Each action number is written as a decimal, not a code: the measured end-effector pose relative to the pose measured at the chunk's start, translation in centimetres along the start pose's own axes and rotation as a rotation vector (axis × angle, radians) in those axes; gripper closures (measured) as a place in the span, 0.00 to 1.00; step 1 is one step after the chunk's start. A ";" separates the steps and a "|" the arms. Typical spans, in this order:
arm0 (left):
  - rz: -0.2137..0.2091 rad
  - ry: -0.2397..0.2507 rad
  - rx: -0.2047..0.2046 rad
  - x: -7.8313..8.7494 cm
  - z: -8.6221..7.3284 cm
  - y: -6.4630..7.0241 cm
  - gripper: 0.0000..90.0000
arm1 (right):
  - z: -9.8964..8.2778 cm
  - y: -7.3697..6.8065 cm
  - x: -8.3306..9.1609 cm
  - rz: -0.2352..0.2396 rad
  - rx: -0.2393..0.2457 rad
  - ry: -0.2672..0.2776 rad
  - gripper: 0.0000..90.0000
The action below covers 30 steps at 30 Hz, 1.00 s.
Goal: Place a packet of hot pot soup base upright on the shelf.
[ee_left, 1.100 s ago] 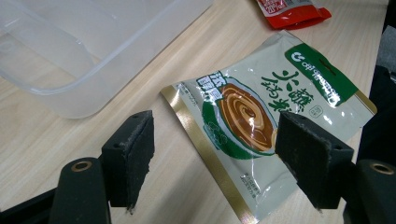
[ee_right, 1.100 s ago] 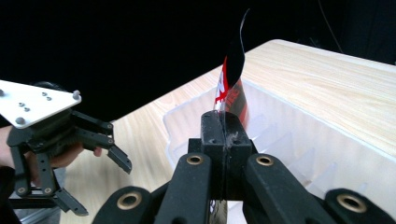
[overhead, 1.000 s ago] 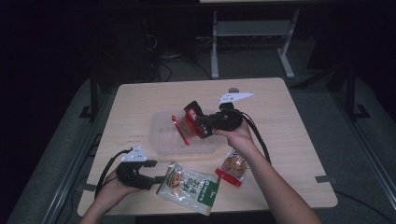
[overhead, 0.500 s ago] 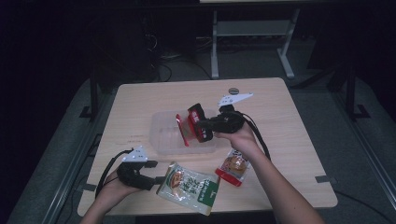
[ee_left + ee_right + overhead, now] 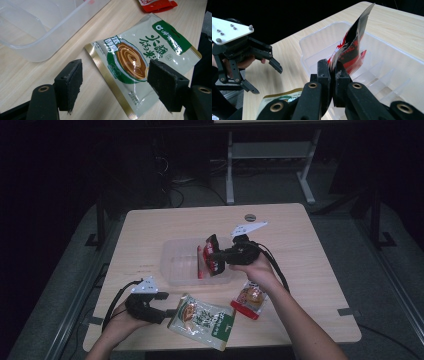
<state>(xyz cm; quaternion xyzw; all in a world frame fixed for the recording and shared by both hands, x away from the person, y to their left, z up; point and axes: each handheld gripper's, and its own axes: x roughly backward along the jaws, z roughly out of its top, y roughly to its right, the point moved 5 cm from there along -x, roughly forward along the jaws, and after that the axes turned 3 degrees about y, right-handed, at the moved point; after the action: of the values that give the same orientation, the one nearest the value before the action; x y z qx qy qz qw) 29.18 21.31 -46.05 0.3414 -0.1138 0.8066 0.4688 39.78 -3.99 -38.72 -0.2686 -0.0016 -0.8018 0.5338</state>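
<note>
Red packet (image 5: 214,255) (R-held) now over bin (image 5: 172,265)

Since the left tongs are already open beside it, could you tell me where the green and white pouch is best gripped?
Grip the green and white pouch by its gold-trimmed edge, the one nearest the left tongs. The pouch lies flat on the table, so a jaw likely has to slide under that thin edge, coming in low from the person's left. The bulging middle would probably slip.

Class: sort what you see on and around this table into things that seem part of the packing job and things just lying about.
In the job: clear tub; red-black packet in right gripper; green packet before left gripper; red packet.

Lying about: round table grommet; white stand behind.
</note>
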 end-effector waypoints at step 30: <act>-0.007 -0.015 -0.013 -0.3 -0.2 -0.1 0.31 | -0.9 0.9 -2.4 -0.010 -0.002 0.012 0.91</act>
<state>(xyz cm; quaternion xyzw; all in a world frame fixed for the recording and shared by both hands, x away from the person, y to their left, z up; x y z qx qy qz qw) 29.27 21.24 -46.41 0.3449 -0.1215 0.8015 0.4731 40.90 -2.58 -40.76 -0.2644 0.0009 -0.8060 0.5295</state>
